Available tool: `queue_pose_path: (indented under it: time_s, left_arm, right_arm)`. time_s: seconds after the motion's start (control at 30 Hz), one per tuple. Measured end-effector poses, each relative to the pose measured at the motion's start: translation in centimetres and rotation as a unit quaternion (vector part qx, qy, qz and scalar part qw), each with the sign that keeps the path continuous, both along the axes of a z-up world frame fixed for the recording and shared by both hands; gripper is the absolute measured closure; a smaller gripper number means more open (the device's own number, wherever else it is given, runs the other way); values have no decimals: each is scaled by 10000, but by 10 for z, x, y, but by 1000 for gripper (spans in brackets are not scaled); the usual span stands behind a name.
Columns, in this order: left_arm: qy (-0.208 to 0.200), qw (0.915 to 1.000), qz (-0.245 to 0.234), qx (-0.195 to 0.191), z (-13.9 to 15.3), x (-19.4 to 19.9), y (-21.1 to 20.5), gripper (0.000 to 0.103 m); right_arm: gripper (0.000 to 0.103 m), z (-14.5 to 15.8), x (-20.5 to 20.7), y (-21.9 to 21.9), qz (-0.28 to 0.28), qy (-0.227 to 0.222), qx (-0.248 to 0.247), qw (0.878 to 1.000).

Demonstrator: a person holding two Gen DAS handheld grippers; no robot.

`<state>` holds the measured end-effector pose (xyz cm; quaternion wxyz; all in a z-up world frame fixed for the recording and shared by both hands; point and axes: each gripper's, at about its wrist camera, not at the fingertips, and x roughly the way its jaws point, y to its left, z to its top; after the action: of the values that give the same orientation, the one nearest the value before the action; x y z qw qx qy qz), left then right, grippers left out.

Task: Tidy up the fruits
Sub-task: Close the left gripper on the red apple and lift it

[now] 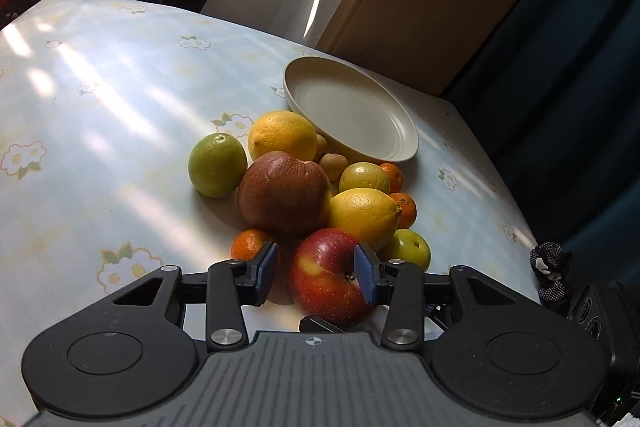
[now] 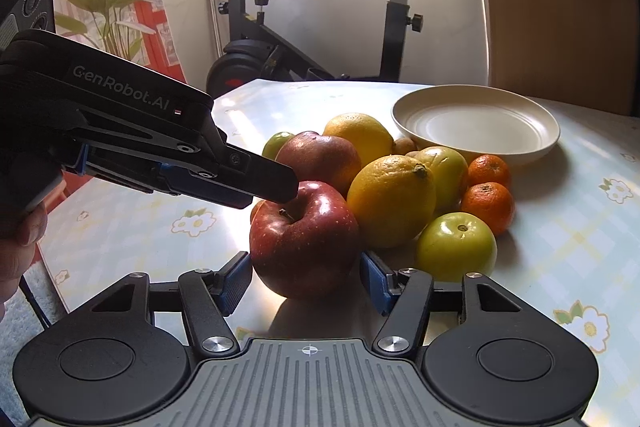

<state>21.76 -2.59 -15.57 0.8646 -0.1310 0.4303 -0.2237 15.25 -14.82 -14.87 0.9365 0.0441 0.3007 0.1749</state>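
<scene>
Near the table's front edge, the red apple [image 2: 304,239] is sitting at the foot of the fruit pile, and the right claw [image 2: 306,277] is bracketing its sides, pads touching or nearly so. The left claw [image 1: 316,269], partly closed, is straddling the apple's stem end. I'd let one claw squeeze squarely, then lift straight up, clear of the lemon [image 2: 391,201]. The empty plate [image 2: 476,125] is waiting beyond, toward the far edge.

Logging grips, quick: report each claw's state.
Left claw: open, astride the top of the red apple.
Right claw: shut on the red apple.
</scene>
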Motion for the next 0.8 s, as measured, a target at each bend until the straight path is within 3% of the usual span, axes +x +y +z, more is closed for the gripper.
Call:
queue_pose_path:
  time_s: [0.17, 0.43, 0.8]
  left_arm:
    - [275, 9991, 19, -332, -13, 9, -2, 65]
    - [176, 9995, -98, -261, -13, 7, -7, 66]
    - [-386, 9983, -441, -66, 40, 5, -6, 66]
  right_arm:
    - [47, -3, 4, -2, 8, 7, 36, 10000]
    - [49, -3, 3, -3, 44, 25, 108, 9999]
    - [49, 45, 12, -14, 59, -390, 143, 9991]
